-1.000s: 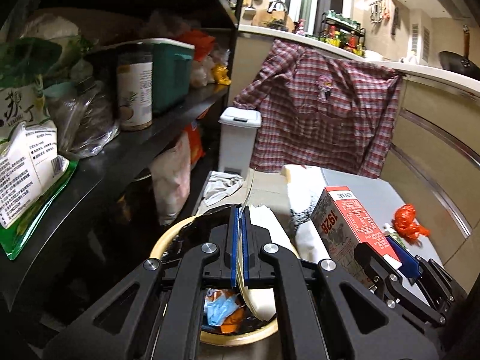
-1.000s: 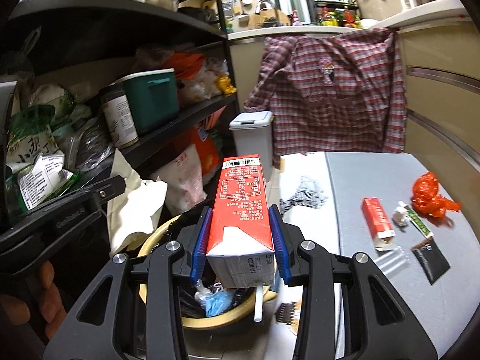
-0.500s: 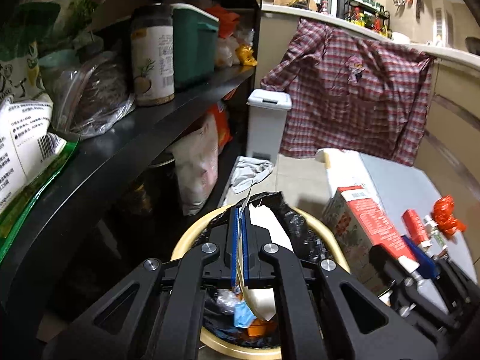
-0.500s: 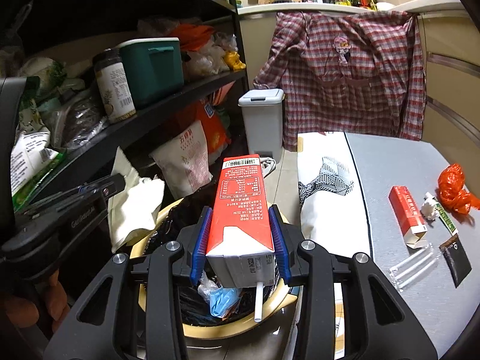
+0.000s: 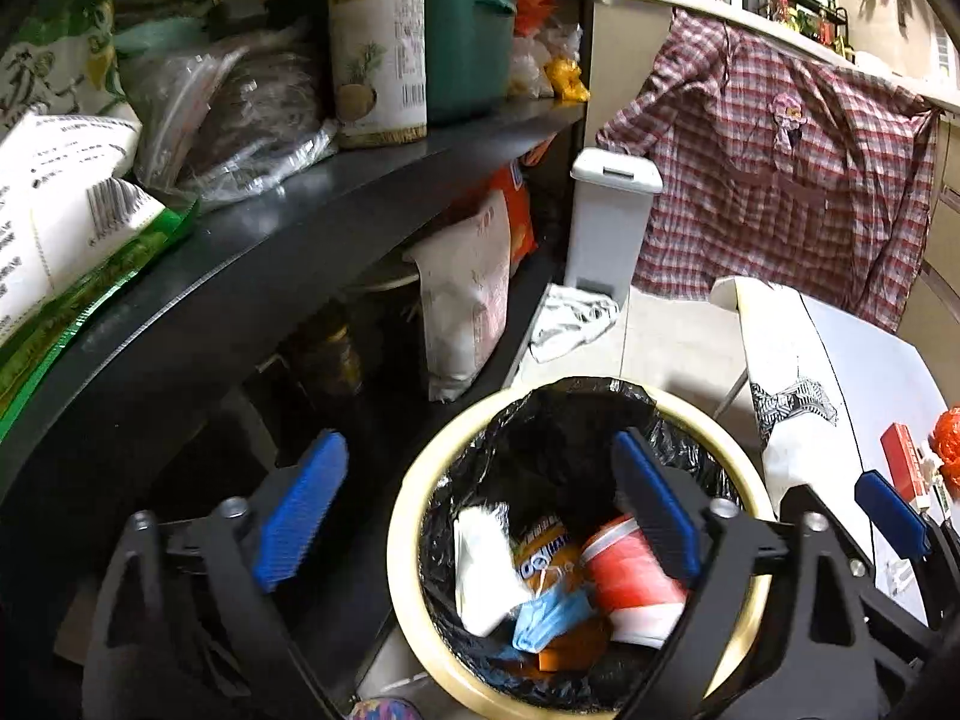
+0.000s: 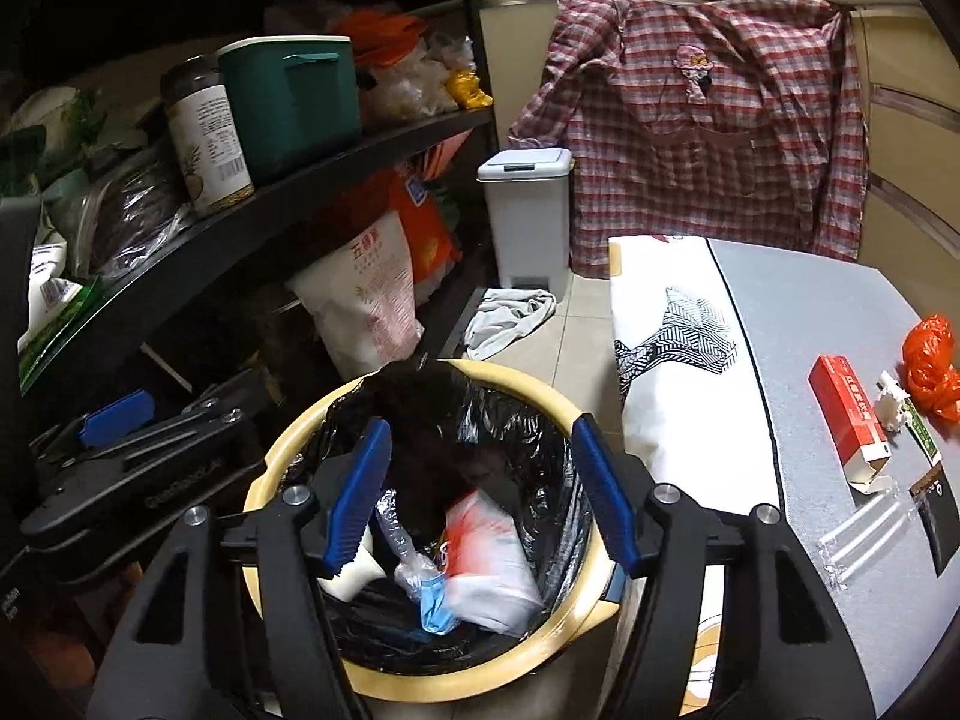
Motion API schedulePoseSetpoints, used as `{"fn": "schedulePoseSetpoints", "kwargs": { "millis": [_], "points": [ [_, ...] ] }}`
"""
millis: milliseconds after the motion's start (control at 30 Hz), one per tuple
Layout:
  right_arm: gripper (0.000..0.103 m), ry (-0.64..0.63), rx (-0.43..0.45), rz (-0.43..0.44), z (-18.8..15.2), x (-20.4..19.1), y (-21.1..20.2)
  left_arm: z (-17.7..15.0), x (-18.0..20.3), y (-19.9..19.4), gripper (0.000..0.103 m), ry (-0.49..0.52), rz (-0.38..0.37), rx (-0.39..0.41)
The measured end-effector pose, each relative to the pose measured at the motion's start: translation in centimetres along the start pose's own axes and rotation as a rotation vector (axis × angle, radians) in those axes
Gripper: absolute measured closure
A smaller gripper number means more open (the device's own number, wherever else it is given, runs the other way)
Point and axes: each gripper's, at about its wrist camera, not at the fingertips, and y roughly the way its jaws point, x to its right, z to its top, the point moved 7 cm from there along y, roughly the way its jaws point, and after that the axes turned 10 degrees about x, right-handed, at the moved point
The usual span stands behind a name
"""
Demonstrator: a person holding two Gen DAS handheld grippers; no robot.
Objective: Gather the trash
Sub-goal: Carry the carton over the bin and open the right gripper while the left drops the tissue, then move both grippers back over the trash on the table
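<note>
Both grippers hang over a round bin point(image 6: 282, 474) with a smooth cream rim, lined with a crinkled, glossy black plastic bag point(image 6: 510, 420). The left gripper point(image 5: 480, 510) has its ribbed blue pads spread very wide and its jaws are opening, with nothing between them. The right gripper point(image 6: 480, 492) is also opening, its pads clear of the red and white carton point(image 6: 486, 558) that lies blurred among the rubbish below. In the left wrist view the carton point(image 5: 624, 582) shows its red side beside a folded white paper point(image 5: 480, 570), an orange printed wrapper point(image 5: 543, 552) and a crumpled blue face mask point(image 5: 549, 615); the print on the wrapper is too small to read.

On the grey, finely speckled desk point(image 6: 810, 312) lie a small red cardboard box point(image 6: 846, 414) with an open flap, a scrunched orange plastic bag point(image 6: 930, 360), clear straws or tubes point(image 6: 864, 534), and a dark sachet point(image 6: 936, 510) cut off by the frame edge. A white cloth with a black zigzag pattern point(image 6: 672, 336) drapes the desk's near end.

A black shelf point(image 6: 336, 180) carries a teal tub point(image 6: 288, 102), a labelled jar point(image 6: 207, 138) and crumpled clear bags whose contents are hard to make out. A checked shirt point(image 6: 702, 120) hangs behind a white lidded bin point(image 6: 528, 216)
</note>
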Motion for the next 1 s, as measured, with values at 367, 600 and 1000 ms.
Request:
{"fn": "schedulePoseSetpoints", "kwargs": {
  "millis": [367, 600, 1000],
  "points": [
    [0.038, 0.027, 0.007, -0.020, 0.3, 1.2, -1.2, 0.5, 0.7, -1.6, 0.013, 0.012, -0.017, 0.020],
    [0.033, 0.040, 0.030, -0.035, 1.3, 2.5, -4.1, 1.4, 1.4, -3.6, 0.013, -0.021, -0.061, 0.048],
    [0.026, 0.037, 0.138, -0.103, 3.7, 7.2, -12.1, 3.0, 7.0, -9.4, 0.011, -0.001, -0.185, 0.158]
  ]
}}
